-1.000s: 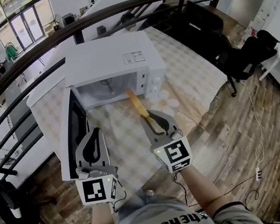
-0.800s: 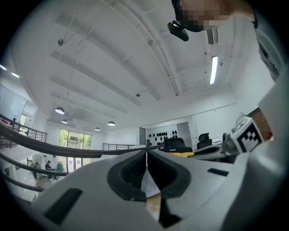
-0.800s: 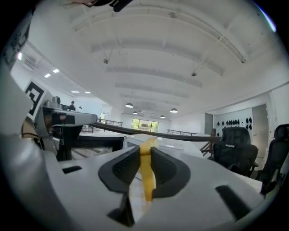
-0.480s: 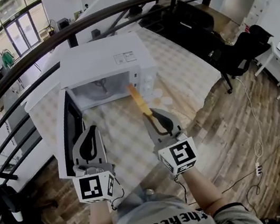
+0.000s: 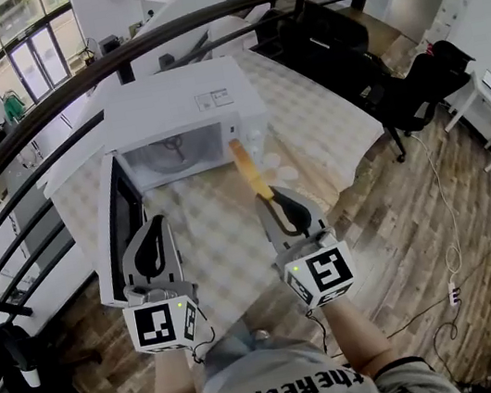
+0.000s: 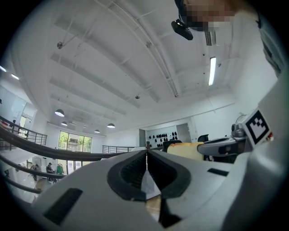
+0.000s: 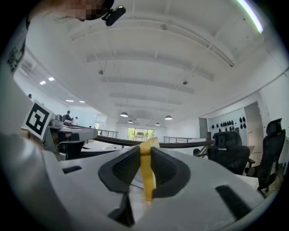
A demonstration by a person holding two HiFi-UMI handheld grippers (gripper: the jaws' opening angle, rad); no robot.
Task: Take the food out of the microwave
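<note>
1. Food (image 5: 246,164): a long, flat, stiff-looking yellow strip, hanging over the checked tabletop (image 5: 319,131) outside the microwave (image 5: 183,108).
2. Right gripper (image 5: 274,201): fingers are clamping the strip's near end.
3. Left gripper (image 5: 157,223): fingers are pressing together, carrying nothing.
4. Step: probably carrying out. The next move is calling for level lowering, then releasing.
5. Microwave: white and boxy, with its door (image 5: 112,228) standing open.

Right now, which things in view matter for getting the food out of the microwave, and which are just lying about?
Job:
- microwave, its door open
- yellow food strip, clamped in the right gripper, in front of the microwave
- left gripper, shut, empty

Lying about:
- black office chairs
- railing
- power strip on the floor
</note>
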